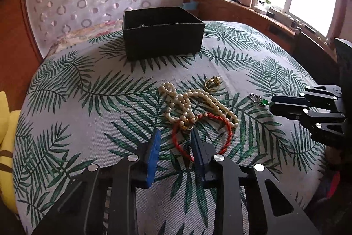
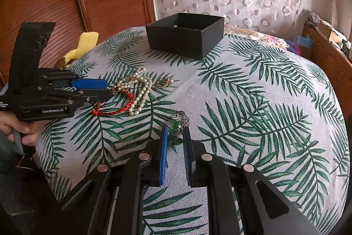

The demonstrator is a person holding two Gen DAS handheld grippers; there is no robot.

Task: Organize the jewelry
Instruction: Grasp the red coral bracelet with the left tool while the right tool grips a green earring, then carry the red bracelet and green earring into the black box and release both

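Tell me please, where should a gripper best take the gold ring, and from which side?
Probably from above, on the thin band of the gold ring. It lies alone on the cloth, apart from the pearl necklace, and its bulky ornament would likely slip between flat pads.

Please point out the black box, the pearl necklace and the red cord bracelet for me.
black box [image 1: 162, 42], left wrist view, on its front wall.
pearl necklace [image 1: 199, 95], left wrist view, on a strand of beads near the middle.
red cord bracelet [image 2: 123, 110], right wrist view, on the lower curve of the cord.
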